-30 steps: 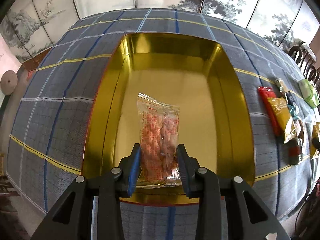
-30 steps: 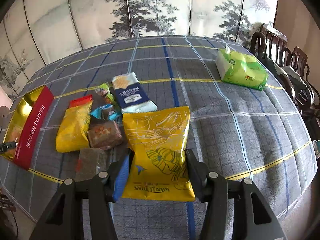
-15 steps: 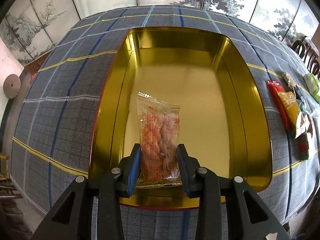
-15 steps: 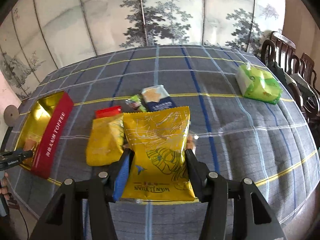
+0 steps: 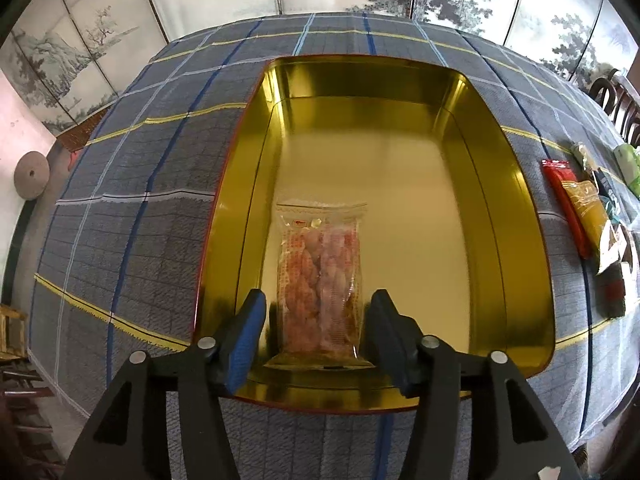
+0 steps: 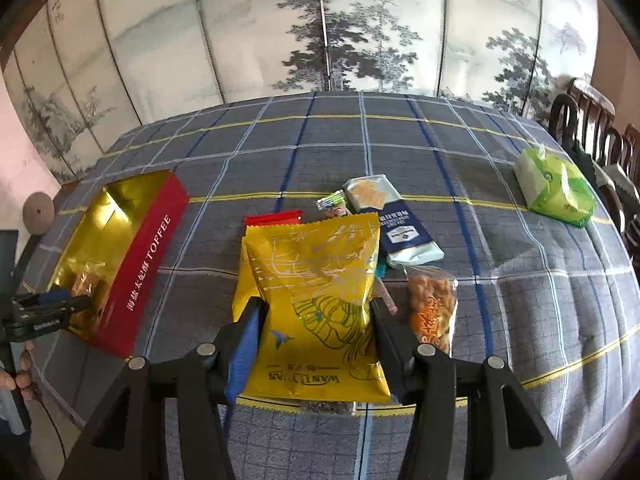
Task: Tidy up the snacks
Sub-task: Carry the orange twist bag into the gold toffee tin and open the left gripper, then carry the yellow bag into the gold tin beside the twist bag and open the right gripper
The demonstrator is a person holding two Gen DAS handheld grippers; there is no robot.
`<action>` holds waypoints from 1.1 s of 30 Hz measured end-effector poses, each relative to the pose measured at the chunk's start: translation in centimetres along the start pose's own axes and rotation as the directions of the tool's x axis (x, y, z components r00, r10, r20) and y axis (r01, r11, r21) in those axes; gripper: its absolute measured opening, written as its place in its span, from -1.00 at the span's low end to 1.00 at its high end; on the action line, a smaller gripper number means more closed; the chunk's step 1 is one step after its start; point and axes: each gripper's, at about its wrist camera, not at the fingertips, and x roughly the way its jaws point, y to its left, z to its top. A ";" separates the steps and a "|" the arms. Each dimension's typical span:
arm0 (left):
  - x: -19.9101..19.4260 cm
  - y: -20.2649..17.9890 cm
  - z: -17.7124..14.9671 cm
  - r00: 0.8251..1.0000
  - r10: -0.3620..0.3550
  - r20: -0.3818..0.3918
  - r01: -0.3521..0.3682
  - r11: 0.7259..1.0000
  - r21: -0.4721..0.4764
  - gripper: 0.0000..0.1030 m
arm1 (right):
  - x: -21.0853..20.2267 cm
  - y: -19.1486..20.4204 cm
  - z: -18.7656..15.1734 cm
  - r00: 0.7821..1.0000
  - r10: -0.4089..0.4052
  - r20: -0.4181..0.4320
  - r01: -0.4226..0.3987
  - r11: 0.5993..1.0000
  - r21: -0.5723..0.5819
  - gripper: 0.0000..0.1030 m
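A clear packet of orange twisted snacks lies in the gold tin near its front wall. My left gripper is open around the packet's near end, jaws apart from it on both sides. In the right wrist view the tin is red outside with TOFFEE lettering, and the left gripper sits at its near end. My right gripper is shut on a large yellow snack bag, held above the tablecloth.
Loose snacks lie on the checked tablecloth: a red packet, a blue-and-white cracker pack, a clear bag of orange snacks. A green tissue pack and dark chairs are at the right.
My left gripper opened and let the clear packet drop onto the tin floor. My right gripper lifted the yellow bag and drew back, leftward toward the tin.
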 end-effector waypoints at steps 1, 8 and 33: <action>-0.2 0.0 0.0 1.000 0.001 0.004 -0.001 1.000 0.002 0.03 | 0.1 0.3 0.0 1.000 0.002 -0.001 -0.002 1.000 -0.005 0.05; -2.1 0.1 -0.4 0.999 -0.015 0.043 0.015 1.000 -0.007 0.14 | 0.8 2.4 0.2 1.000 0.021 -0.014 -0.022 0.999 -0.048 0.05; -6.6 7.6 -3.4 0.992 0.086 0.094 -0.061 0.968 -0.242 0.44 | 3.6 17.7 2.5 0.975 0.208 -0.078 -0.219 0.956 -0.195 0.05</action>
